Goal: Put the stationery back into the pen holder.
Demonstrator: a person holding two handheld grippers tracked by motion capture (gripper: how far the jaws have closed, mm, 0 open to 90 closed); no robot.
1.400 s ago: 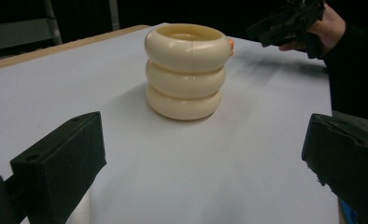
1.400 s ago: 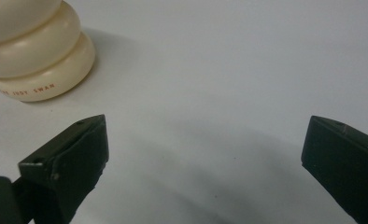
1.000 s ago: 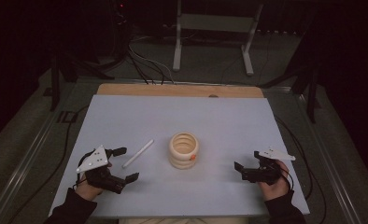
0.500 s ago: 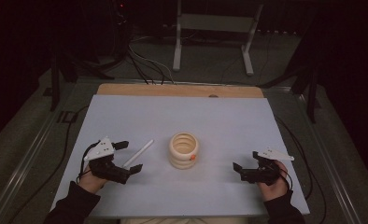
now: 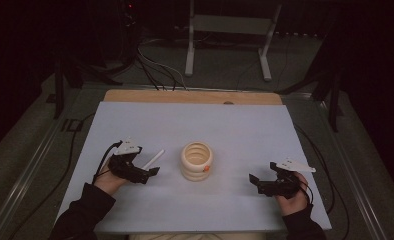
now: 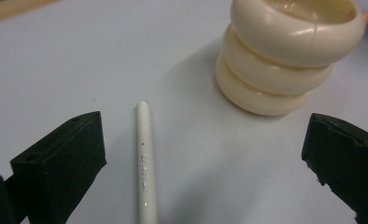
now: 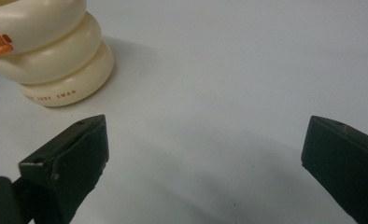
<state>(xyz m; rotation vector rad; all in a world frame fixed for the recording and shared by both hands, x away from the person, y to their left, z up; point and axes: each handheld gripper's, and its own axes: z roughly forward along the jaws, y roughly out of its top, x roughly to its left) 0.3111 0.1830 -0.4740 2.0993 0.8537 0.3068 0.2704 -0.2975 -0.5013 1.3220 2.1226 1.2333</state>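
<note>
Two claws, high view: left claw (image 5: 146, 172) spread wide at the white pen (image 5: 153, 160); right claw (image 5: 257, 184) spread wide, empty, well apart from the cream cup (image 5: 196, 160) mid-worktop (image 5: 245, 130).
Left gripper view: pen (image 6: 145, 168) flat between jaws, untouched; cup (image 6: 285, 56) beyond.
Right gripper view: cup (image 7: 46, 51) far left.

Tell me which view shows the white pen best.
The left gripper view: the white pen lies close up between that gripper's open jaws, faint print visible. The high view shows it small, a thin white stick beside the left gripper.
</note>
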